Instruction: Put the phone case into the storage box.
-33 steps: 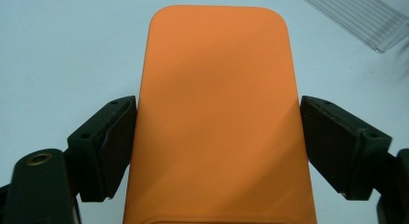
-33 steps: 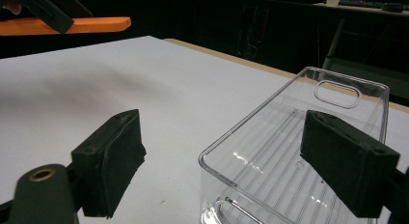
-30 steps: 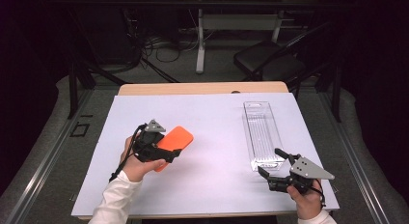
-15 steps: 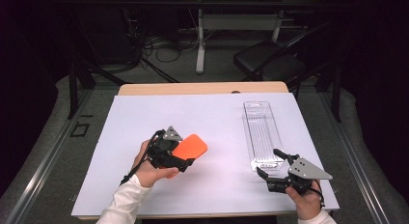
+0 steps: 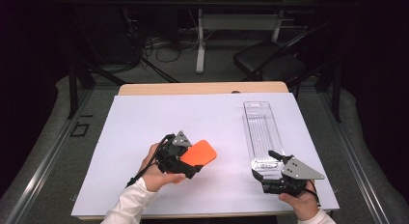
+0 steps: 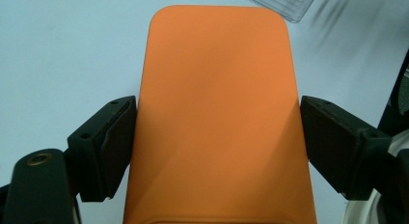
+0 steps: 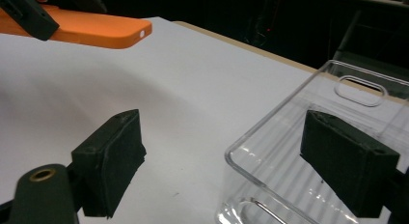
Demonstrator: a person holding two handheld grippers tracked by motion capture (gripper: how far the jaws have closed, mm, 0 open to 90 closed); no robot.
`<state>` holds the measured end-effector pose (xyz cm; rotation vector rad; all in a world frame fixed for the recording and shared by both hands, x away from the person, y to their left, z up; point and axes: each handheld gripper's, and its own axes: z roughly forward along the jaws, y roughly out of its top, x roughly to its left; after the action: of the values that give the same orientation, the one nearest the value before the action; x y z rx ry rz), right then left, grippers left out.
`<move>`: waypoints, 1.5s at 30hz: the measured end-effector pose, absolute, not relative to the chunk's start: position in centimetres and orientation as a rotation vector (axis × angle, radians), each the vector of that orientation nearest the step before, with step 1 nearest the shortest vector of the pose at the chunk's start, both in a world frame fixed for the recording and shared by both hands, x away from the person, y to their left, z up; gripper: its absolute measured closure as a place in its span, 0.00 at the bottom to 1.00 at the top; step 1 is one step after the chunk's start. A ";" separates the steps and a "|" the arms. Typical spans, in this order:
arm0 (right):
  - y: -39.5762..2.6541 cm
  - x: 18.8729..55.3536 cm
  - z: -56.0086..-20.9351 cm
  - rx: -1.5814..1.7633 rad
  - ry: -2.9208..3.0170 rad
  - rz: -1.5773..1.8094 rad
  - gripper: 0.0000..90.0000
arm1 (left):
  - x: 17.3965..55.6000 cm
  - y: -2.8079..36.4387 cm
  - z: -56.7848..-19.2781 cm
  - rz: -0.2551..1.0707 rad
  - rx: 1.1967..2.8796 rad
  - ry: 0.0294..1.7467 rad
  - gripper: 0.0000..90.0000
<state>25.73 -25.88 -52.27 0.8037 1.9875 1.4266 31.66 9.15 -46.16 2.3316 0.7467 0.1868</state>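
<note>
A flat orange case with rounded corners hangs a little above the white sheet, left of the table's middle. My left gripper is shut on it: in the left gripper view both black pads press on the long edges of the case. A long clear plastic tray lies at the right. My right gripper stands open at its near end. In the right gripper view one jaw is over the bare sheet and the other shows through the tray's clear wall, neither pressing on it. The orange case shows at the upper left there.
A white sheet covers most of the wooden table. Beyond the far edge stand a black chair, a desk leg and loose cables on the floor. A dark metal frame stands at the left.
My left gripper has carried the orange case to the right, toward the middle of the sheet. The right gripper and the tray have kept still.
</note>
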 end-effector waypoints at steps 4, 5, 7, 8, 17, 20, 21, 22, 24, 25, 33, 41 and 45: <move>-25.4 25.6 -52.0 0.788 2.017 1.417 0.16 | 31.4 9.0 -46.0 0.191 2.330 0.736 0.18; -25.1 25.5 -51.8 0.769 2.027 1.408 0.16 | 31.3 9.0 -45.8 0.187 2.331 0.729 0.18; -24.8 25.3 -51.6 0.747 2.043 1.390 0.16 | 31.2 8.9 -45.7 0.186 2.333 0.725 0.18; -24.6 25.3 -51.6 0.731 2.045 1.396 0.16 | 31.2 8.9 -45.7 0.186 2.333 0.725 0.18; -23.6 24.9 -51.0 0.615 2.054 1.343 0.16 | 30.8 9.0 -45.1 0.186 2.330 0.714 0.18; -23.2 24.9 -50.8 0.545 2.073 1.287 0.16 | 30.8 9.1 -45.0 0.184 2.334 0.716 0.18; -23.2 24.9 -50.8 0.545 2.073 1.287 0.16 | 30.8 9.1 -45.0 0.184 2.334 0.716 0.18; -23.0 24.9 -50.5 0.502 2.102 1.285 0.17 | 30.8 9.1 -44.9 0.180 2.332 0.716 0.18; -22.8 25.0 -50.1 0.469 2.121 1.260 0.17 | 30.7 9.1 -44.9 0.178 2.336 0.714 0.18; -22.8 25.1 -50.0 0.461 2.126 1.252 0.18 | 30.7 9.0 -44.9 0.180 2.338 0.714 0.18; -21.9 25.4 -48.9 0.349 2.154 1.161 0.21 | 30.7 9.1 -44.8 0.167 2.343 0.712 0.18; -20.2 25.7 -48.6 0.197 2.173 1.029 0.21 | 30.7 9.0 -44.9 0.165 2.348 0.709 0.18; -19.0 25.8 -48.7 0.138 2.181 1.011 0.22 | 30.6 8.8 -45.0 0.161 2.353 0.711 0.18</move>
<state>25.83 -18.96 -48.70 0.1379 2.1812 1.0111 30.65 8.84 -45.00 2.3531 0.7107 0.1606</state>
